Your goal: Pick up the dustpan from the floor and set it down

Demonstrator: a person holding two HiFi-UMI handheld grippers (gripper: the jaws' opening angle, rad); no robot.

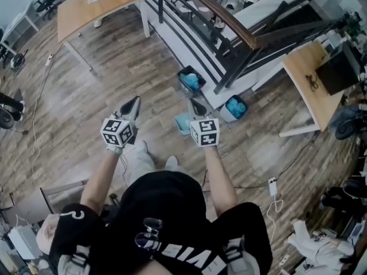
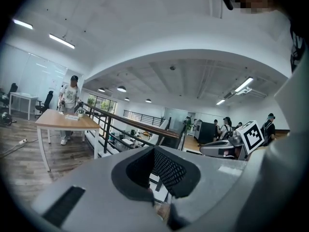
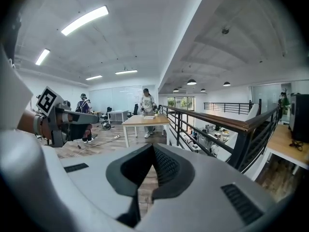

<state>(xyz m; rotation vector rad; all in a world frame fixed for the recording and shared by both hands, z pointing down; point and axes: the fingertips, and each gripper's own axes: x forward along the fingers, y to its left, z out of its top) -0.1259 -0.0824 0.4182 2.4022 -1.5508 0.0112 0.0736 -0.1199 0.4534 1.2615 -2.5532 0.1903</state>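
Observation:
In the head view both grippers are held out in front of me at about waist height, side by side, pointing forward. My left gripper [image 1: 135, 101] has its jaws closed together with nothing between them. My right gripper [image 1: 195, 102] is shut and empty too. A small light-blue thing [image 1: 182, 122], which looks like the dustpan, lies on the wooden floor below, between the two grippers and close to the right one. Neither gripper touches it. Both gripper views look level across the room, over closed jaws, left gripper [image 2: 154, 149] and right gripper [image 3: 153, 146], and do not show the dustpan.
Two bins with blue liners [image 1: 191, 80] [image 1: 234, 107] stand by the black railing [image 1: 218, 17] ahead. A wooden table [image 1: 97, 7] is at the far left, a desk [image 1: 309, 76] at the right. A power strip [image 1: 273, 185] and cables lie on the floor. A person [image 2: 71, 98] stands by the table.

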